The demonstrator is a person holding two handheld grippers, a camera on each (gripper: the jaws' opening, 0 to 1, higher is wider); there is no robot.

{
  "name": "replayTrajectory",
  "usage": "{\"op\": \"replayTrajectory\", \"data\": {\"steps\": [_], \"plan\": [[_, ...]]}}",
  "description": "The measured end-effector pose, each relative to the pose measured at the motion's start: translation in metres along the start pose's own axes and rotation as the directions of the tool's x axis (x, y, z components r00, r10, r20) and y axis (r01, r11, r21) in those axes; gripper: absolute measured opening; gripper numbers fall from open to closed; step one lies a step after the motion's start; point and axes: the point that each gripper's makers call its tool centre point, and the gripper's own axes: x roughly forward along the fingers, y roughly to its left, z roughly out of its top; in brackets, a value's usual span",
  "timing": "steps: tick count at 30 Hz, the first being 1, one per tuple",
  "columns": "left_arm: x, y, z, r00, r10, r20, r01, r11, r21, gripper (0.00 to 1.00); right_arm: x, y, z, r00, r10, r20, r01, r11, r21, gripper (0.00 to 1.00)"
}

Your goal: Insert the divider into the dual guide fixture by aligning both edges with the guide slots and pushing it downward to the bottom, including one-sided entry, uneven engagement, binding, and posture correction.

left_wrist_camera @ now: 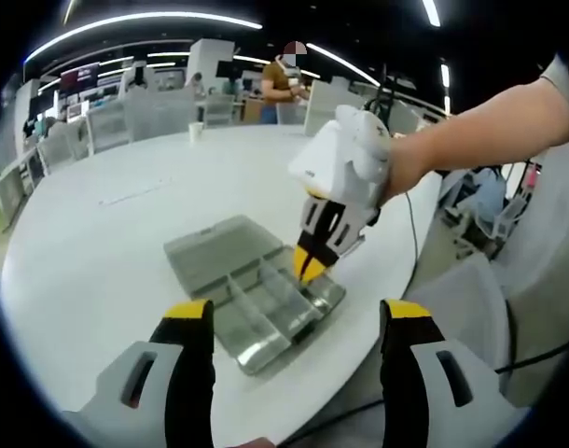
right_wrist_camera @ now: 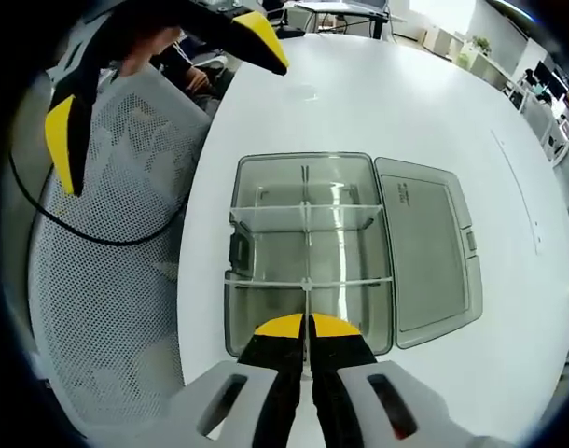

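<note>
Right gripper view is showing the right gripper (right_wrist_camera: 307, 329) pinching a thin clear divider (right_wrist_camera: 307, 301) closed between its jaws, lowering it into the grey compartment box (right_wrist_camera: 256, 187) near the white table's (right_wrist_camera: 378, 84) edge. The left gripper (left_wrist_camera: 294, 322) is waiting with jaws spread, holding nothing. Likely risk: one edge is entering first, so the divider is tilting and binding.

round white table (left_wrist_camera: 107, 243), grey mesh chair (right_wrist_camera: 107, 308) beside it, paper cup (left_wrist_camera: 196, 131) at far edge
</note>
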Motion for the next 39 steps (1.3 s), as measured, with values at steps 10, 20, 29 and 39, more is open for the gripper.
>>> {"op": "replayTrajectory", "data": {"steps": [10, 20, 29, 39], "plan": [[-0.002, 0.002, -0.003, 1.000, 0.004, -0.004, -0.004, 1.000, 0.001, 0.71, 0.006, -0.001, -0.003, 1.000, -0.005, -0.006, 0.005, 1.000, -0.010, 0.00], [-0.006, 0.002, -0.003, 1.000, 0.010, -0.004, -0.010, 1.000, -0.001, 0.71, 0.011, -0.001, -0.003, 1.000, -0.005, -0.017, 0.005, 1.000, -0.026, 0.00], [-0.005, 0.003, -0.003, 1.000, 0.008, -0.001, -0.008, 1.000, -0.002, 0.71, 0.009, -0.002, -0.002, 1.000, -0.004, -0.017, 0.004, 1.000, -0.024, 0.03], [-0.004, 0.002, 0.000, 1.000, 0.003, 0.002, -0.003, 1.000, 0.001, 0.71, 0.003, -0.003, 0.001, 1.000, -0.008, -0.012, 0.008, 0.999, -0.045, 0.02]]}}
